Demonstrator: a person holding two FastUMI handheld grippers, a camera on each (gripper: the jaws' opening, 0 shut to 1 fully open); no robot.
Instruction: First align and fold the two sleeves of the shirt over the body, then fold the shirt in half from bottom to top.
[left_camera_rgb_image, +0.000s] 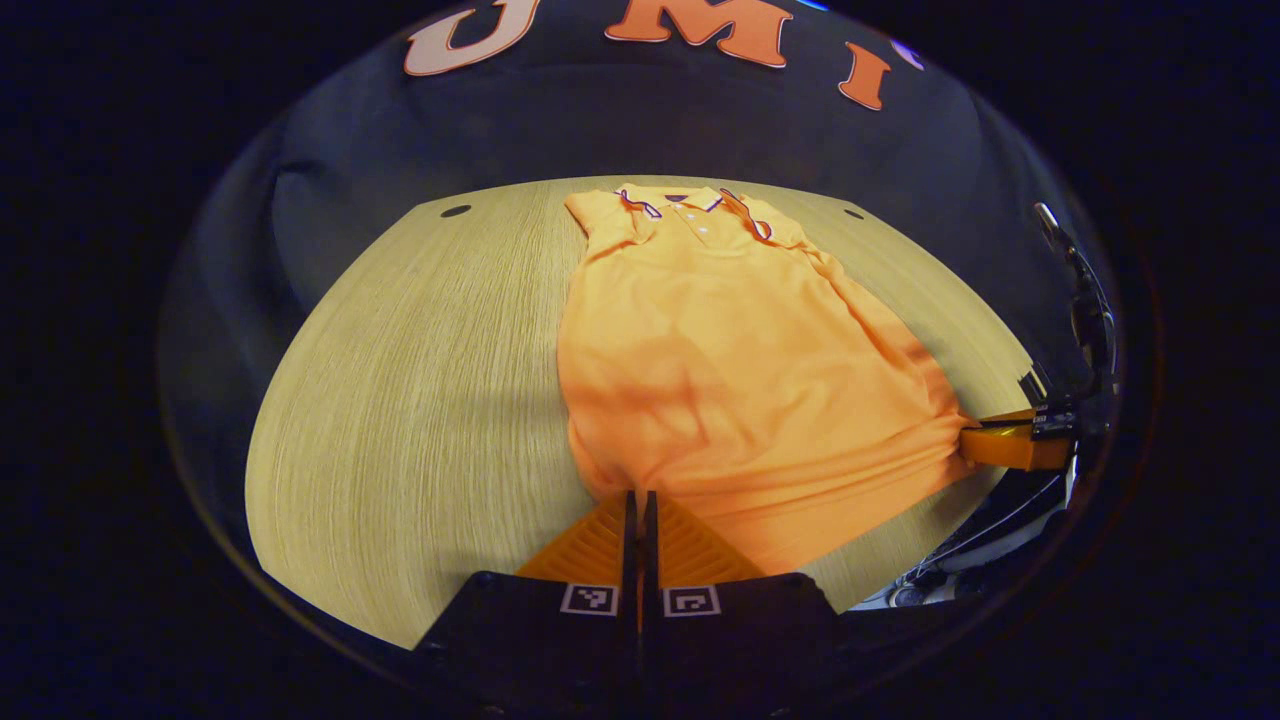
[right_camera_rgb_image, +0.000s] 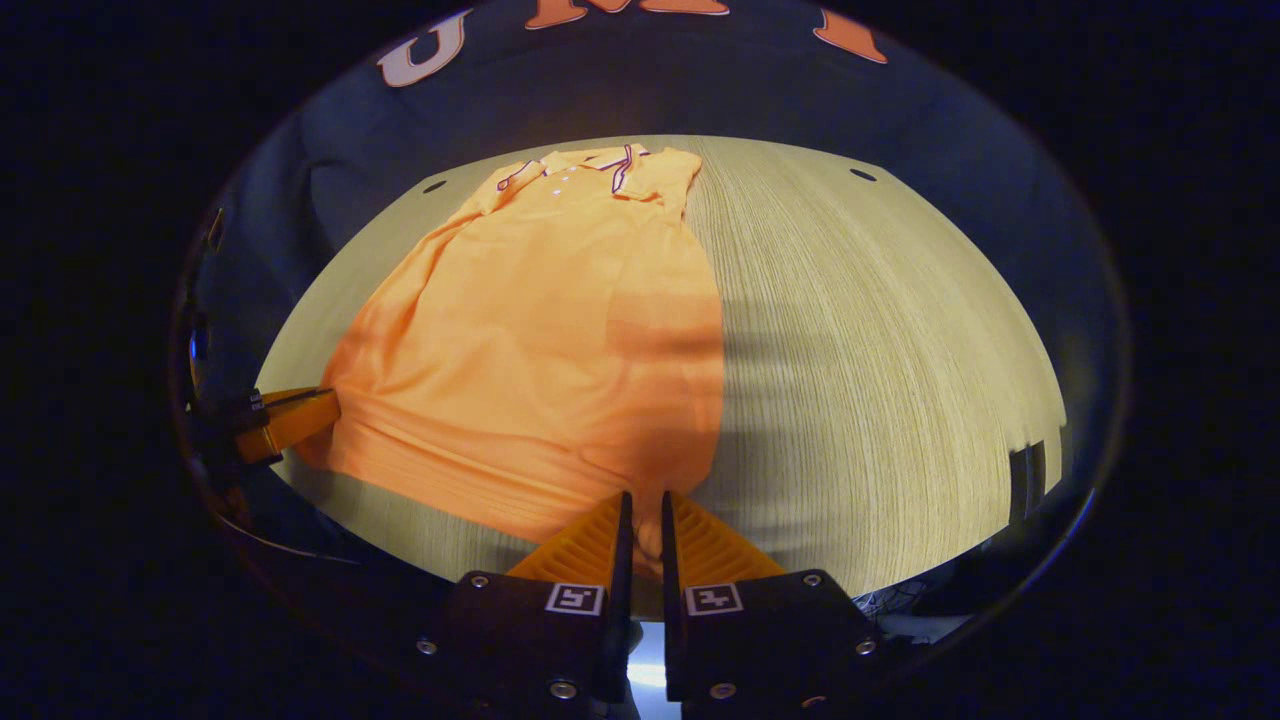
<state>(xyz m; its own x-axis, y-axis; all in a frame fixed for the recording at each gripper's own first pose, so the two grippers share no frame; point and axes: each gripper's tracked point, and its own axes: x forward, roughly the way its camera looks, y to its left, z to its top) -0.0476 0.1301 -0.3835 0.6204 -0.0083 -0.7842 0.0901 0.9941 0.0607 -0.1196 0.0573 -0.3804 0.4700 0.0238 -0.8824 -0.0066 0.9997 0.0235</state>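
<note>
Now I pinch the shirt's (left_camera_rgb_image: 730, 370) near hem with both grippers, left (left_camera_rgb_image: 640, 497) and right (right_camera_rgb_image: 642, 500); its length runs straight ahead toward the collar (left_camera_rgb_image: 685, 203).

L gripper (left_camera_rgb_image: 640, 500) pinching shirt (left_camera_rgb_image: 730, 370) hem

No words, brand names or numbers can be read on the orange polo shirt (left_camera_rgb_image: 740, 380) or on the pale wooden table (left_camera_rgb_image: 400, 400). The only signs are small square black-and-white code marks (left_camera_rgb_image: 589, 599) — two on the left gripper (left_camera_rgb_image: 640, 495), at six o'clock in the left gripper view, and two on the right gripper (right_camera_rgb_image: 641, 497), at six o'clock in the right gripper view. They are patterns, not letters.
</note>
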